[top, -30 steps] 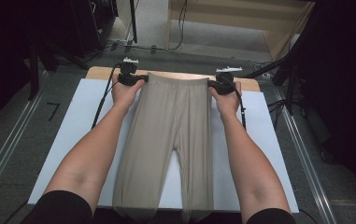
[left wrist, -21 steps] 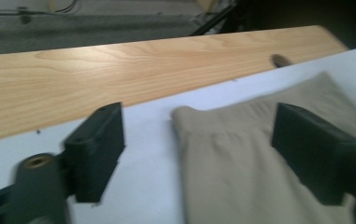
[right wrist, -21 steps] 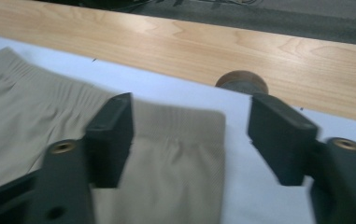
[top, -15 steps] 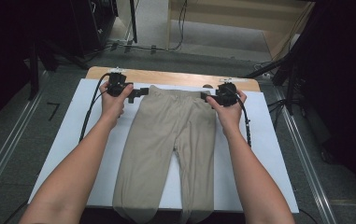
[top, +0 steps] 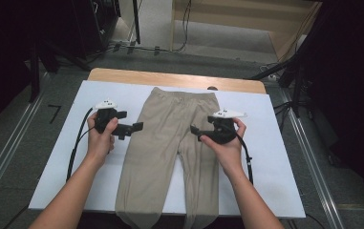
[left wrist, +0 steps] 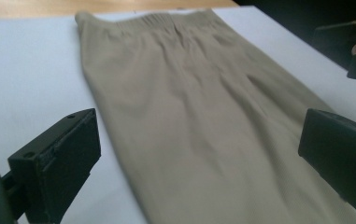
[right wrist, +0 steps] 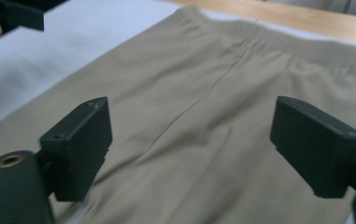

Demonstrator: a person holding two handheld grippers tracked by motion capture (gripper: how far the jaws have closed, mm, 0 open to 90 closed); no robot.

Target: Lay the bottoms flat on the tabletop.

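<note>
Two grippers over beige trousers (top: 172, 143) lying flat mid-tabletop, waistband toward the far edge, legs past the near edge, left gripper (top: 134, 129) and right gripper (top: 195, 132) just opened wide (nothing between them), white sheet (top: 55, 162) beneath.

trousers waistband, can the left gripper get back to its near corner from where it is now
Probably yes. The left gripper hangs open beside the trousers, jaws empty, and only bare white sheet lies between it and that waistband corner.
</note>
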